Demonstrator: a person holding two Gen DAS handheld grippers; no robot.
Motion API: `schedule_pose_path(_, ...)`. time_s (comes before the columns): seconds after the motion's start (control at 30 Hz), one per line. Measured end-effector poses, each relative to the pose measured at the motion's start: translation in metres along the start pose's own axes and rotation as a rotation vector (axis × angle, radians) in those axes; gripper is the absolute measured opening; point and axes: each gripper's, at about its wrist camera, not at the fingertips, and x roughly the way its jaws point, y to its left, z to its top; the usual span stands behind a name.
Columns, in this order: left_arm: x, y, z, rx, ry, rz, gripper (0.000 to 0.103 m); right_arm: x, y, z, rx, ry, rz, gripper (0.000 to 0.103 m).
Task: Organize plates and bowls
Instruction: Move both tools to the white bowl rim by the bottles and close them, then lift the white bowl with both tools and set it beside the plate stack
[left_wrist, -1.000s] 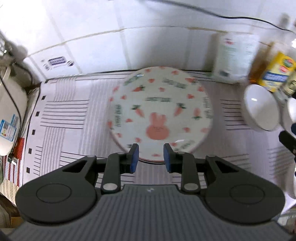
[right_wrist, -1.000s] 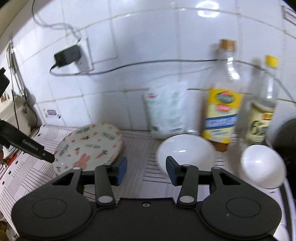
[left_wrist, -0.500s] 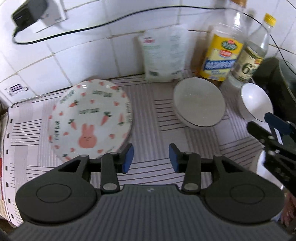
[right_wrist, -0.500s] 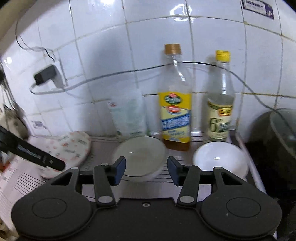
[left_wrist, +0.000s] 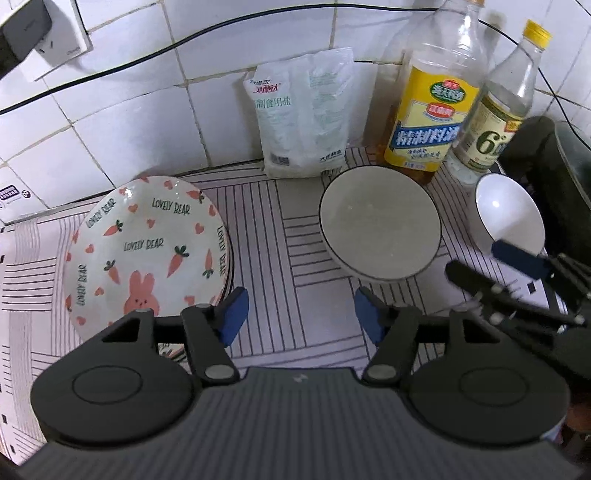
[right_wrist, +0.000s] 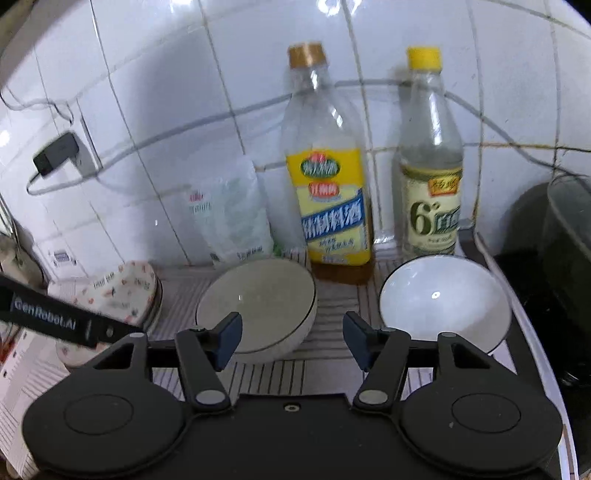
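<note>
Left wrist view: striped mat (left_wrist: 317, 229) meets white-tiled wall (left_wrist: 147, 110).

Even, fairly bright indoor light. Glare spots on the white bowl (right_wrist: 436, 294) and wall tiles (right_wrist: 340, 3). Right wrist view is motion-blurred; both views bend strongly at the edges.

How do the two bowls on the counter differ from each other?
The grey bowl has a dull, greyish inside; the white bowl is bright glossy white with a glare spot. The grey bowl sits nearer the carrot plate; the white bowl sits at the far right by the dark appliance. Both are empty, upright and untouched.
</note>
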Motion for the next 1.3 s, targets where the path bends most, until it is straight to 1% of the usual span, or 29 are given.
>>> schedule_pose_path(0.1, 0.010, 0.002, 0.006, -0.017, 0.006, -0.011, 0.064, 0.013, 0.003, 0.000, -0.033, 0.045, -0.017, 0.065)
schedule_pose_path(0.17, 0.018, 0.001, 0.011, -0.020, 0.010, -0.018, 0.064, 0.019, 0.002, 0.001, -0.016, 0.060, -0.005, 0.065)
schedule_pose_path(0.3, 0.036, -0.001, 0.017, -0.060, 0.013, -0.047, 0.064, 0.030, -0.002, 0.006, 0.044, 0.057, 0.024, 0.065)
schedule_pose_path(0.37, 0.046, 0.000, 0.019, -0.099, 0.001, -0.038, 0.064, 0.037, -0.003, 0.007, 0.069, 0.064, 0.019, 0.065)
schedule_pose_path(0.47, 0.062, 0.001, 0.019, -0.141, 0.026, -0.023, 0.064, 0.044, -0.005, 0.006, 0.093, 0.080, 0.020, 0.065)
schedule_pose_path(0.6, 0.076, 0.000, 0.017, -0.139, 0.020, -0.011, 0.064, 0.052, -0.006, 0.004, 0.108, 0.079, -0.017, 0.059)
schedule_pose_path(0.63, 0.077, 0.000, 0.016, -0.132, 0.013, -0.014, 0.062, 0.054, -0.007, 0.003, 0.119, 0.081, -0.020, 0.056)
schedule_pose_path(0.67, 0.078, 0.001, 0.015, -0.131, 0.001, -0.024, 0.052, 0.057, -0.009, 0.003, 0.132, 0.087, -0.024, 0.051)
schedule_pose_path(0.7, 0.077, 0.003, 0.014, -0.135, -0.013, -0.043, 0.047, 0.059, -0.010, 0.003, 0.144, 0.093, -0.027, 0.048)
schedule_pose_path(0.77, 0.076, 0.004, 0.013, -0.138, -0.021, -0.091, 0.032, 0.067, -0.013, 0.002, 0.166, 0.113, -0.035, 0.040)
schedule_pose_path(0.8, 0.075, 0.004, 0.013, -0.141, -0.022, -0.108, 0.029, 0.069, -0.014, 0.002, 0.180, 0.116, -0.032, 0.037)
schedule_pose_path(0.83, 0.075, 0.003, 0.013, -0.138, -0.023, -0.113, 0.024, 0.071, -0.016, 0.001, 0.202, 0.119, -0.020, 0.028)
schedule_pose_path(0.87, 0.076, 0.001, 0.014, -0.133, -0.019, -0.116, 0.021, 0.073, -0.017, 0.001, 0.226, 0.123, 0.003, 0.026)
schedule_pose_path(0.97, 0.080, -0.006, 0.016, -0.119, -0.002, -0.114, 0.016, 0.078, -0.019, 0.002, 0.264, 0.134, -0.004, 0.024)
schedule_pose_path(1.07, 0.079, -0.014, 0.017, -0.093, 0.017, -0.091, 0.016, 0.081, -0.024, 0.000, 0.334, 0.144, 0.003, 0.020)
schedule_pose_path(1.13, 0.077, -0.016, 0.019, -0.084, 0.067, -0.083, 0.015, 0.081, -0.024, 0.004, 0.376, 0.180, -0.025, 0.018)
schedule_pose_path(1.23, 0.071, -0.010, 0.014, -0.102, 0.104, -0.118, 0.016, 0.075, -0.019, 0.012, 0.389, 0.212, -0.042, 0.018)
schedule_pose_path(1.3, 0.061, -0.006, 0.008, -0.098, 0.096, -0.134, 0.016, 0.068, -0.019, 0.013, 0.392, 0.210, -0.024, 0.018)
